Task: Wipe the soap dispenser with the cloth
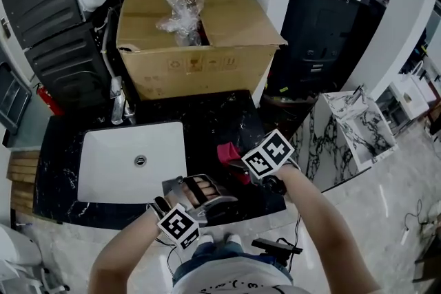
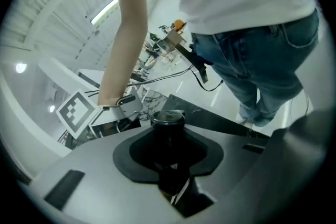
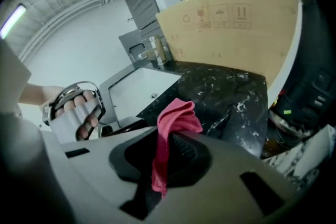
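A black soap dispenser (image 2: 167, 124) with a round cap stands up between the jaws of my left gripper (image 2: 168, 147), which is shut on it. In the head view that gripper (image 1: 222, 204) hangs at the counter's front edge, and the dispenser is hard to make out there. My right gripper (image 3: 169, 150) is shut on a pink-red cloth (image 3: 176, 122), which bunches above the jaws. In the head view the cloth (image 1: 227, 151) sits just beyond the left gripper, with the right gripper (image 1: 239, 163) behind it.
A white sink basin (image 1: 110, 162) is set into the black marble counter (image 1: 213, 117), with a faucet (image 1: 118, 107) behind it. A large cardboard box (image 1: 200, 45) with crumpled plastic stands at the counter's back. A marble-patterned stand (image 1: 351, 124) is to the right.
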Demonstrator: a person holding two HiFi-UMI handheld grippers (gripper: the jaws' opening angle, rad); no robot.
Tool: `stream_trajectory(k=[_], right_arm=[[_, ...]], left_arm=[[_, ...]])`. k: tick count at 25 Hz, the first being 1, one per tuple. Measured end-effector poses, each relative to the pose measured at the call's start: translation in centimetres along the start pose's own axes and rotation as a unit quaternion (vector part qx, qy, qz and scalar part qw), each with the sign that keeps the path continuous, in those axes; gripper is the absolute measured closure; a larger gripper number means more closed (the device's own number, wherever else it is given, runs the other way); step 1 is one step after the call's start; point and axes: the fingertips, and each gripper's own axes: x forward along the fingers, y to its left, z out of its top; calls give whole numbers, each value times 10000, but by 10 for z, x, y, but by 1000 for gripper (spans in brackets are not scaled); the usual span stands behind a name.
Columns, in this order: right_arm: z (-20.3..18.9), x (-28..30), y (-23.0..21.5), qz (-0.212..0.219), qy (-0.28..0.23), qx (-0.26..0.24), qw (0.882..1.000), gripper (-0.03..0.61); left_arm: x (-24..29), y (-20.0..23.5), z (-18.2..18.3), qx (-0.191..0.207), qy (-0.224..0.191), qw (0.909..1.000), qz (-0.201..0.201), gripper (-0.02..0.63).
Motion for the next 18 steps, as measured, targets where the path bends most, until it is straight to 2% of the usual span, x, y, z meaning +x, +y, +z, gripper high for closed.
stream_trajectory(k=[2,4,6,8,10,12,14,16,18], right_arm=[[9,-15,-6,-48,-429,191,9989,529],[21,-34,-2,24,-829,150,9964,529],[32,-50,17,405,-1094,-57,9931,529],[31,-55,44,918,-942,-342,9907,529],[14,-46,59,1013,-323,-742,9916,529],[0,-33,55,687,174,-1043,9920,529],[2,-28,46,482,230,-924,9943,531],[7,-25,38,364,205,-724,9965,531],[9,-22,31,257,249,-595,9976,531]], left_arm=[[7,-5,1,254,-42,9994,-226,511],[13,-14,3,636,-58,9966,-526,511],[19,-23,4,1027,-69,9916,-785,511],[21,-26,5,1203,-102,9886,-902,510],[20,-24,4,1200,-70,9889,-879,509],[14,-23,-1,1081,48,9908,-818,509],[5,-14,-5,739,123,9956,-560,511],[-3,-3,-8,167,112,9996,-185,511],[-11,5,-12,-471,73,9987,162,509]])
